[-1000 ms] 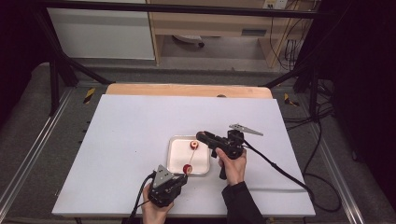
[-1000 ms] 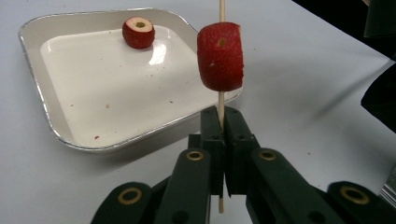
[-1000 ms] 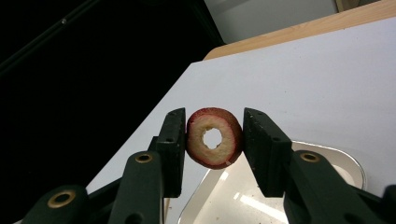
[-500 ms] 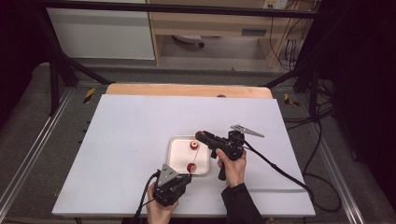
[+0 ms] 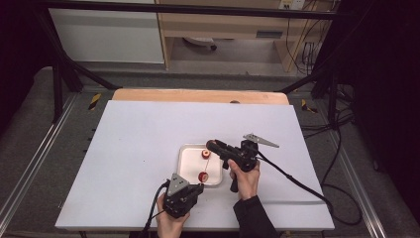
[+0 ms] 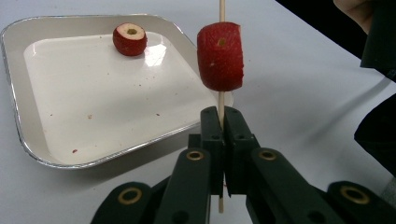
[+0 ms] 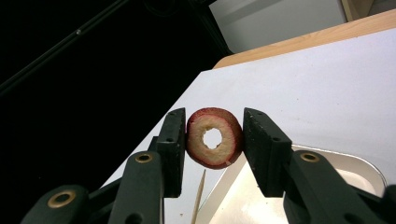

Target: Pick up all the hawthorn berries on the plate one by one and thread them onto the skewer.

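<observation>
Skewer [image 6: 221, 109]: thin, light, brittle; left gripper [image 6: 223, 122] fingers clenched low on it. Fruit ring [image 7: 214, 137]: soft, bruisable; right gripper [image 7: 214, 149] fingers grasp its rim.

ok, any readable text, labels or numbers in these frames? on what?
None readable.
Tray: plain, no marking.
Fruit pieces on the skewer, in the tray and in the right gripper: no label.
Both grippers' jaws: plain black, no print.
Grey plate on the shelf front behind the table: too small to read.
</observation>
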The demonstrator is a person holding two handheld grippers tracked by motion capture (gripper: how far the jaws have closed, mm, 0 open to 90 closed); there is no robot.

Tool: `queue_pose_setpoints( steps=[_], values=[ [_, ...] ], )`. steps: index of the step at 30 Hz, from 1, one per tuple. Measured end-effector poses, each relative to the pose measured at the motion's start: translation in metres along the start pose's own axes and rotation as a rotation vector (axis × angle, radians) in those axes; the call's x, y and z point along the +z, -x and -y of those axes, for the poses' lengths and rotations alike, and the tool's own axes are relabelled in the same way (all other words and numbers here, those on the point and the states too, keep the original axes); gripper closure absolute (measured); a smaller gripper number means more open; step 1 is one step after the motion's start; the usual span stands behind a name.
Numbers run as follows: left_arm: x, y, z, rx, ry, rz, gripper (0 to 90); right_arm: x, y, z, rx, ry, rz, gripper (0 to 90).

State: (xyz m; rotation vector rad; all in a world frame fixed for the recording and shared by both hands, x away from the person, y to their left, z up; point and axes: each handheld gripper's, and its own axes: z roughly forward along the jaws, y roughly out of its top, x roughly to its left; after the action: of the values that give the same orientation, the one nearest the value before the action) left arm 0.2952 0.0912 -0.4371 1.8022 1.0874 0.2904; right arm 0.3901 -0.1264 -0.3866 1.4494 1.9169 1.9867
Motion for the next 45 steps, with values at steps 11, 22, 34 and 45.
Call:
queue_pose_setpoints(
  steps=[11,22,34,45],
  values=[
    [0.002,-0.002,0.0,-0.02,-0.003,0.001,88.2,0.001,0.0,0.002,0.003,0.005,-0.007,61.6],
    [0.004,-0.001,0.0,-0.046,-0.027,0.011,88.2,0.003,0.0,0.009,-0.049,-0.023,-0.014,61.7],
    [0.006,0.0,-0.001,-0.067,-0.01,0.002,88.3,0.002,-0.003,0.019,-0.072,-0.05,-0.017,61.8],
    [0.002,-0.006,-0.005,-0.077,0.021,-0.02,88.3,0.006,-0.008,0.041,-0.043,-0.1,-0.057,61.9]
  ],
)
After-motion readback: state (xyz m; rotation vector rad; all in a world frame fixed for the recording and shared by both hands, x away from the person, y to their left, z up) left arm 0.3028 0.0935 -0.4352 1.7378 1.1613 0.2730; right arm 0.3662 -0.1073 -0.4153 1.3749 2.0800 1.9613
